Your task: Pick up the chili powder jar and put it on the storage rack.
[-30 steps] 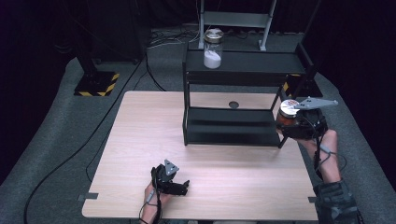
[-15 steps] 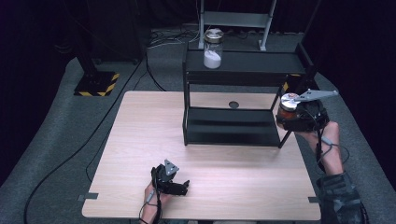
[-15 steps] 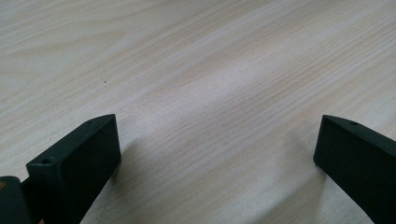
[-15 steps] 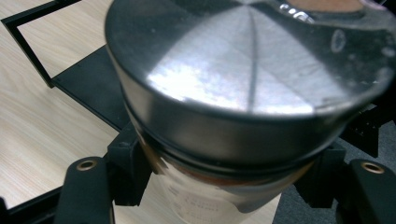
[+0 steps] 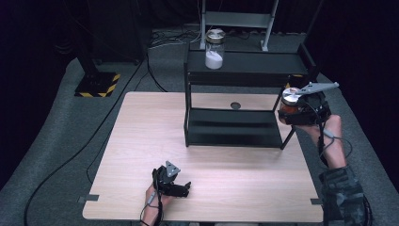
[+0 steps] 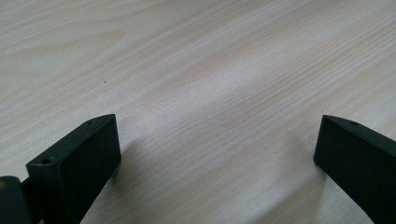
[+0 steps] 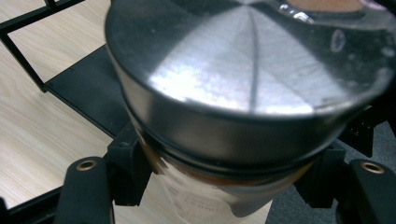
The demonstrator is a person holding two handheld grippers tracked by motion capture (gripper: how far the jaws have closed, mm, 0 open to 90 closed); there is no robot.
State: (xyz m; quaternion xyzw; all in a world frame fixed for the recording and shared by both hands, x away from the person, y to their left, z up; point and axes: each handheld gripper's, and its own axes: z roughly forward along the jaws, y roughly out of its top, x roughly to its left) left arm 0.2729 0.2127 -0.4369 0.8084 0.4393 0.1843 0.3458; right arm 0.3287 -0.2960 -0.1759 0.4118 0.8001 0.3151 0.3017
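My right gripper (image 5: 292, 113) is shut on a glass jar (image 5: 288, 104) with a silver metal lid and reddish-brown contents, held in the air at the right end of the black two-tier shelf (image 5: 235, 136). In the right gripper view the jar's lid (image 7: 243, 79) looms close, with the jaws clamped on the glass below it. A second jar (image 5: 214, 49), holding white powder under a metal lid, stands on the shelf's top tier. My left gripper (image 5: 181, 188) rests on the wooden table (image 5: 141, 141) near its front edge, open, with bare wood between its jaws in the left gripper view.
The shelf's lower tier lies bare and dark. A small round hole (image 5: 235, 105) sits in the table behind the shelf. Grey carpet surrounds the table, with cables, a black stand base with yellow-black striped tape (image 5: 96, 84) at left, and a metal frame (image 5: 237, 21) behind.
My right gripper has lifted the jar upward and a little farther back beside the shelf's right end. The left gripper has stayed where it was.
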